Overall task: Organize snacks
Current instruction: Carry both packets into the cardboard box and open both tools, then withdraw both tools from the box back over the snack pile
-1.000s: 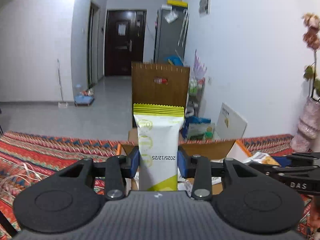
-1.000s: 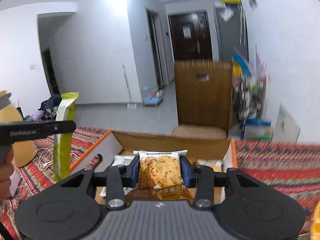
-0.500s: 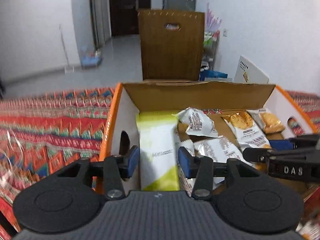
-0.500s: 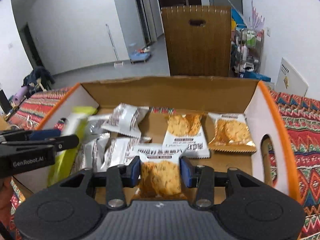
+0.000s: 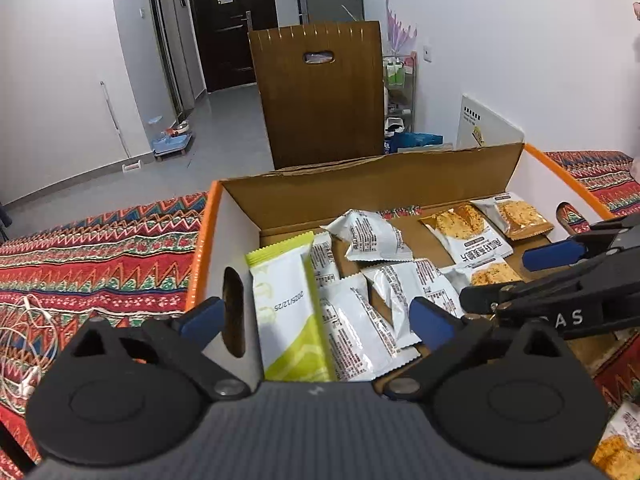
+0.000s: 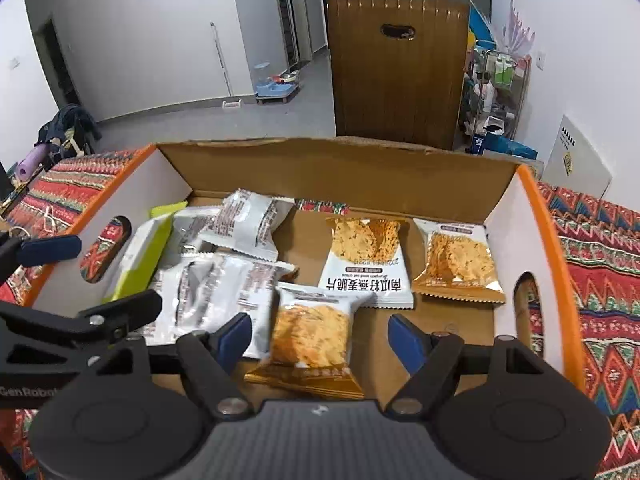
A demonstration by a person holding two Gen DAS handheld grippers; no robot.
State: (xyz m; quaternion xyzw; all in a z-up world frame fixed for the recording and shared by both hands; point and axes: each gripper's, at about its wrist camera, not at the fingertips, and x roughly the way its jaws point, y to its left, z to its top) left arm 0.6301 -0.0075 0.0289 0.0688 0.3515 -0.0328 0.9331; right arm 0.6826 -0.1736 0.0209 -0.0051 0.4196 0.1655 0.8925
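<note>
An open cardboard box (image 5: 372, 188) with orange edges sits on a patterned cloth and holds several snack packets. My left gripper (image 5: 316, 316) is open over the box's left end; a green-and-white packet (image 5: 286, 308) lies free between its fingers against the left wall. My right gripper (image 6: 320, 332) is open over the box's near side; an orange cracker packet (image 6: 310, 336) lies free between its fingers. The green packet also shows in the right wrist view (image 6: 140, 252). Silver-white packets (image 5: 370, 236) lie in the middle; other cracker packets (image 6: 366, 260) lie to the right.
The box rests on a red patterned cloth (image 5: 92, 248). A brown wooden panel (image 5: 320, 92) stands behind the box. White cables (image 5: 24, 332) lie on the cloth at left. More cracker packets (image 5: 616, 444) lie outside the box at lower right.
Both grippers came down over the box and opened. The green packet and the orange cracker packet were let go and now lie inside the box.
</note>
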